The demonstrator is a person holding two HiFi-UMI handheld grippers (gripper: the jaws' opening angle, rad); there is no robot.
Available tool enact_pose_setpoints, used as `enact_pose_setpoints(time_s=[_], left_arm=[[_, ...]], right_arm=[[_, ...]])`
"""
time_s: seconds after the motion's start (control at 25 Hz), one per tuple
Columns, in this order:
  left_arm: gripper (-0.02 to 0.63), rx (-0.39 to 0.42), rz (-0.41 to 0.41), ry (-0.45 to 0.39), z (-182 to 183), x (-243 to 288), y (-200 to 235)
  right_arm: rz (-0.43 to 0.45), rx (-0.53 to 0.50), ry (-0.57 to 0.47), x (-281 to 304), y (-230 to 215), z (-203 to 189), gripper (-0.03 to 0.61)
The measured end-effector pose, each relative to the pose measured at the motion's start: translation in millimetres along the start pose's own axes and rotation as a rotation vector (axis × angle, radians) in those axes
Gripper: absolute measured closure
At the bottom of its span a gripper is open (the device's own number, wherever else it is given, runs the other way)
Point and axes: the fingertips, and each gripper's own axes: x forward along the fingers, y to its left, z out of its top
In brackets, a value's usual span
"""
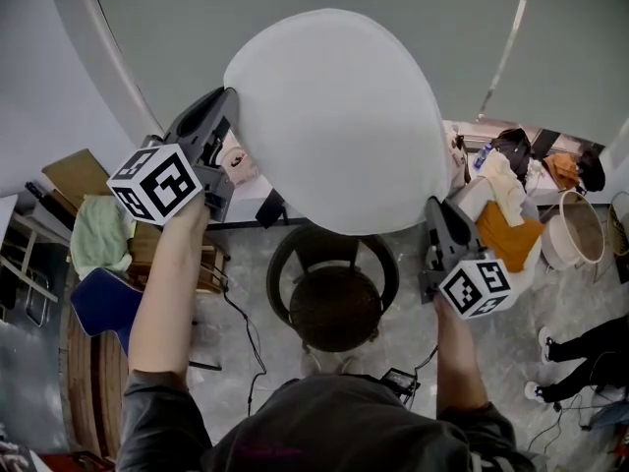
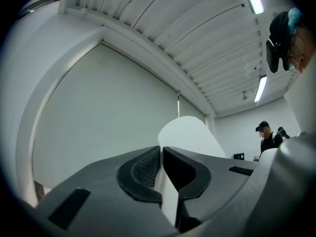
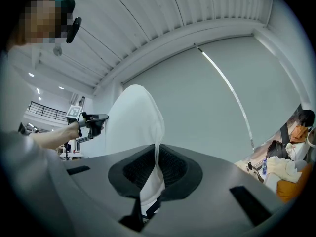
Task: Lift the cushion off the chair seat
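Note:
A round white cushion (image 1: 339,121) hangs in the air between my two grippers, well above the dark round chair seat (image 1: 334,306). My left gripper (image 1: 231,116) is shut on the cushion's left edge. At the lower right edge my right gripper (image 1: 432,214) is shut on it too. In the left gripper view the white cushion (image 2: 185,135) rises from between the closed jaws of the left gripper (image 2: 161,164). The right gripper view shows the cushion (image 3: 133,122) pinched in the right gripper (image 3: 157,164), with the left gripper (image 3: 96,122) at its far side.
A blue chair (image 1: 103,303) and a wooden piece with a green cloth (image 1: 98,234) stand at the left. At the right lie clothes and bags (image 1: 511,195) and a beige basket (image 1: 570,229). Cables (image 1: 246,337) run over the floor. A person (image 2: 268,137) stands in the background.

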Motion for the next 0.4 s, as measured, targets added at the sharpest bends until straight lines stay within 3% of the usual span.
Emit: enact_pose_setpoints(time_s=[0.4], left_arm=[[0.588,-0.001,-0.006,0.003,-1.9,2.7,1.9]], right_arm=[[-0.005,0.007,0.007,3.8,-1.5,-4.3,0.545]])
